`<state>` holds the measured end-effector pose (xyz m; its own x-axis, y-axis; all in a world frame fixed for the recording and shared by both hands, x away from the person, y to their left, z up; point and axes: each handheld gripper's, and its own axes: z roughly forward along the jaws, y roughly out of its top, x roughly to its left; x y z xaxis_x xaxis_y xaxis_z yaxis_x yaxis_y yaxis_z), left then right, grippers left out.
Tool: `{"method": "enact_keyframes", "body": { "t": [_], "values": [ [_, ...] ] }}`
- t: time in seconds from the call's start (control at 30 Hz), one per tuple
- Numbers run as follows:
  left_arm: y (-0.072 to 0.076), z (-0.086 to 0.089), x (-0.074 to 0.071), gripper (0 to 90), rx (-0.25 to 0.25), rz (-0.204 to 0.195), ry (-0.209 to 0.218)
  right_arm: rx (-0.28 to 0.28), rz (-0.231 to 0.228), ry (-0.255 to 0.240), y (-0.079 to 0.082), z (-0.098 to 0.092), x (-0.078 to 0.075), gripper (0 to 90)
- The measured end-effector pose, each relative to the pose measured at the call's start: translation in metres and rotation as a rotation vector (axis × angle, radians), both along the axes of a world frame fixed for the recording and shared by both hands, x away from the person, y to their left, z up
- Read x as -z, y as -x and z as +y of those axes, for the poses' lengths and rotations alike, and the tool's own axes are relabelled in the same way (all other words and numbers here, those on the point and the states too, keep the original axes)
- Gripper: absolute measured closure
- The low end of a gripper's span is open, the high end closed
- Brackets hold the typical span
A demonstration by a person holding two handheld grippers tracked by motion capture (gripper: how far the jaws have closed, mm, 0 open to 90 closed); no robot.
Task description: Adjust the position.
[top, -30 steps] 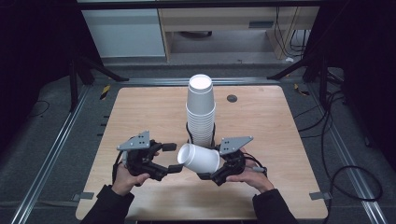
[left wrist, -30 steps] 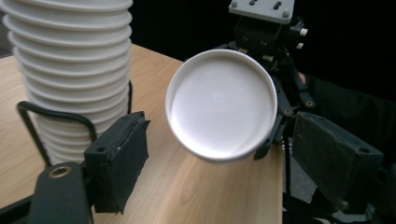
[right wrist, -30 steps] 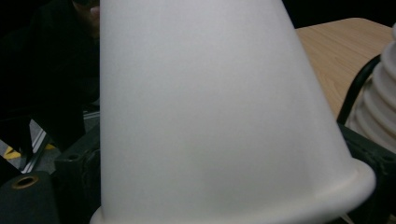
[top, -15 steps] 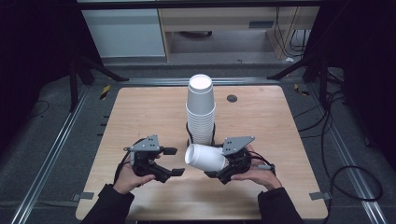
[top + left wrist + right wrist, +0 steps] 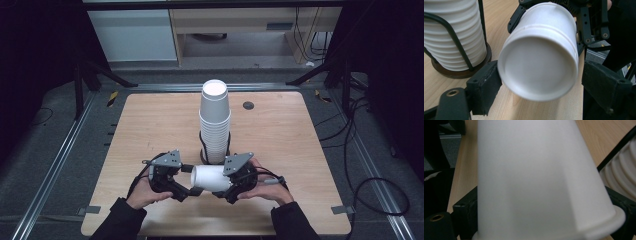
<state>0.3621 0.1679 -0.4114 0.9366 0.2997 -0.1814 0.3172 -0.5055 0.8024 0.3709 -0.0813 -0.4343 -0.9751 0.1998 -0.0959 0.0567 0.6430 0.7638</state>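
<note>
A white paper cup (image 5: 210,177) lies on its side above the table's front edge, base pointing left. My right gripper (image 5: 226,181) is shut on its rim end; in the right gripper view the cup's wall (image 5: 536,177) rises between the jaws. My left gripper (image 5: 189,181) is open with its jaws either side of the cup's base (image 5: 539,67). One left fingertip (image 5: 485,87) touches the cup's edge, while the other (image 5: 605,83) stands a little apart. Just behind stands a tall stack of white cups (image 5: 215,117) in a black wire holder (image 5: 461,47).
The wooden table (image 5: 150,125) has a small black round grommet (image 5: 248,105) at the back. The cup stack (image 5: 624,177) stands close to the held cup's far side. Metal rails and cables run along the floor at both table sides.
My left gripper has moved right toward the cup, and its open jaws now flank the cup's base. The right gripper and cup have come slightly nearer the front edge.
</note>
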Motion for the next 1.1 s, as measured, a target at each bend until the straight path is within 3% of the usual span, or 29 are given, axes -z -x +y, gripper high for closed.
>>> {"method": "enact_keyframes", "body": {
  "t": [0.2,0.43,1.1],
  "values": [
    [-0.001,-0.001,0.002,16.2,-0.009,0.002,-0.027,-0.015,-0.007,0.023,0.000,0.011,0.002,8.6],
    [-0.002,-0.003,0.005,17.4,0.002,0.010,-0.038,-0.033,-0.005,0.016,0.001,0.019,0.002,8.7],
    [-0.002,0.000,0.003,22.0,0.021,0.027,-0.028,-0.041,0.025,0.003,0.000,0.019,0.004,5.5]
  ]
}}
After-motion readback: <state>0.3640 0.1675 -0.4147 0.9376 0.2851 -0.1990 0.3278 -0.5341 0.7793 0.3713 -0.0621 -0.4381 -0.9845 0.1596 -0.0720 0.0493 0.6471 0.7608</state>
